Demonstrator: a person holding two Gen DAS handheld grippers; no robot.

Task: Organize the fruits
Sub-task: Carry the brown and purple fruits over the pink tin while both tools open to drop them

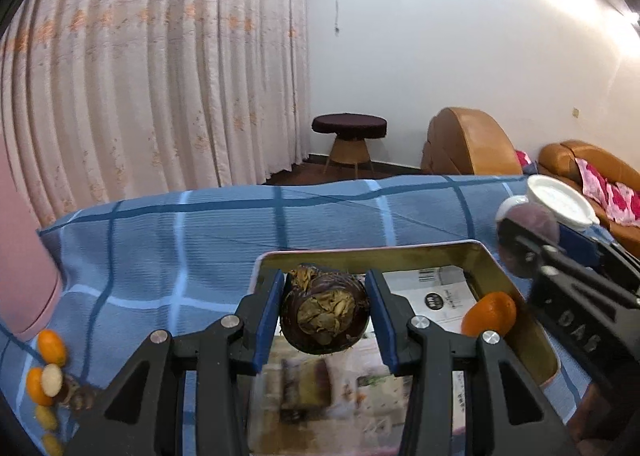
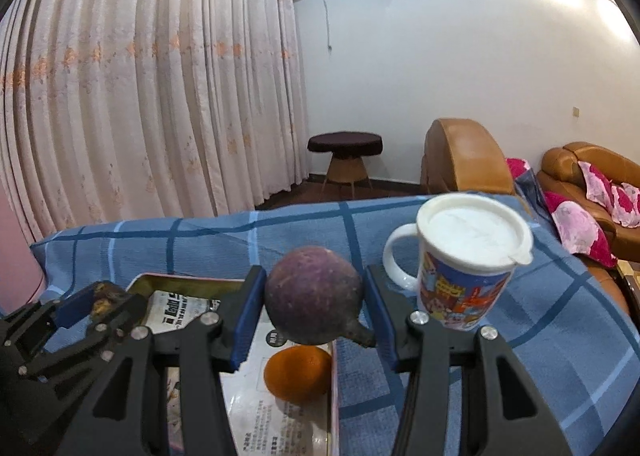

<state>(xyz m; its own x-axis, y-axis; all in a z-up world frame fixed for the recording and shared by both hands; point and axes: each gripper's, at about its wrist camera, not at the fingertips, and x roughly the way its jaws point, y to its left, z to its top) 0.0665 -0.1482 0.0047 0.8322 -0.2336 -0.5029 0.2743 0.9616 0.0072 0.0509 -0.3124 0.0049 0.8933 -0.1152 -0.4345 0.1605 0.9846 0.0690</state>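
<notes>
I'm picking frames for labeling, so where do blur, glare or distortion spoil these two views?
Left wrist view: the paper lining the tin is smeared near the bottom edge, the dark fruit stays sharp, lamp glare whitens the wall top right, and the curtain bows from the fisheye. Right wrist view: mostly sharp, with the same wall glare and bowed curtain, and black corners.

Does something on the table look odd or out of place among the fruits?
Yes. A lidded mug stands on the blue cloth beside the tray, and it is no fruit. Several small fruits lie loose at the cloth's left edge, far from the tray.
</notes>
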